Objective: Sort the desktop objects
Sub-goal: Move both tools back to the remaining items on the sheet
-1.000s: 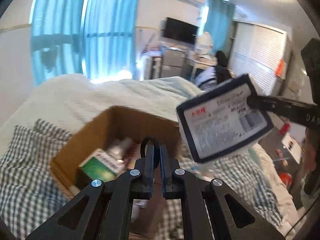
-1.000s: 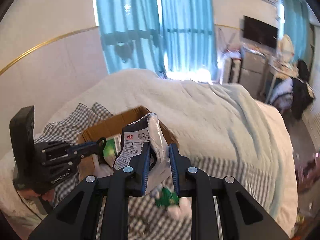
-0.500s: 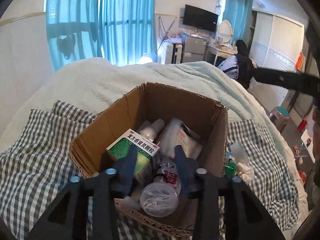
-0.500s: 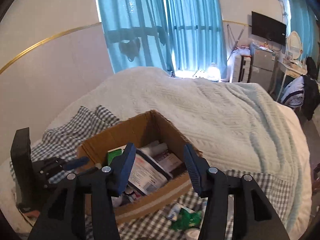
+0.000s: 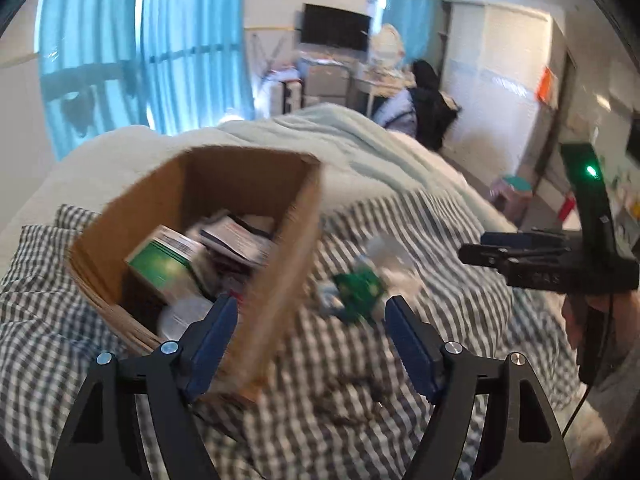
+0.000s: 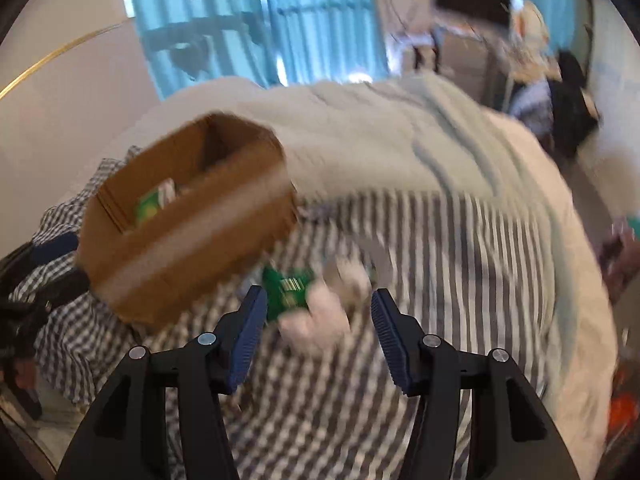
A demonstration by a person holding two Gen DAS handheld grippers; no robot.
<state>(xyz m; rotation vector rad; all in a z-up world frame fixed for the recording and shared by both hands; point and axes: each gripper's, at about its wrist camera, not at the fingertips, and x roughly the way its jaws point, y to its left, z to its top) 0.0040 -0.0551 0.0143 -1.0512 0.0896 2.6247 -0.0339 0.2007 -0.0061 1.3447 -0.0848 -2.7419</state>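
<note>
**Both grippers point at the little pile beside the box**

Left wrist view: The left gripper has its jaws spreading wider, and nothing is between them. One cardboard box sits on the checked cloth, up and to the left of the jaws. Its near corner shows right behind the left blue pad. Inside the box there is one green and white carton and some paper packs, too blurry to count. The loose pile lies just ahead, a bit to the right: one green packet and one pale soft thing behind it. The right gripper is off to the far right, held in a hand.

Right wrist view: The right gripper is opening too, with its jaws empty. The green packet lies just ahead of the left pad. A pale lump lies touching it, straight ahead between the pads. The picture is too smeared to tell which way the packet's long side runs. I think the right gripper is the nearer one. The box is up and to the left.
</note>
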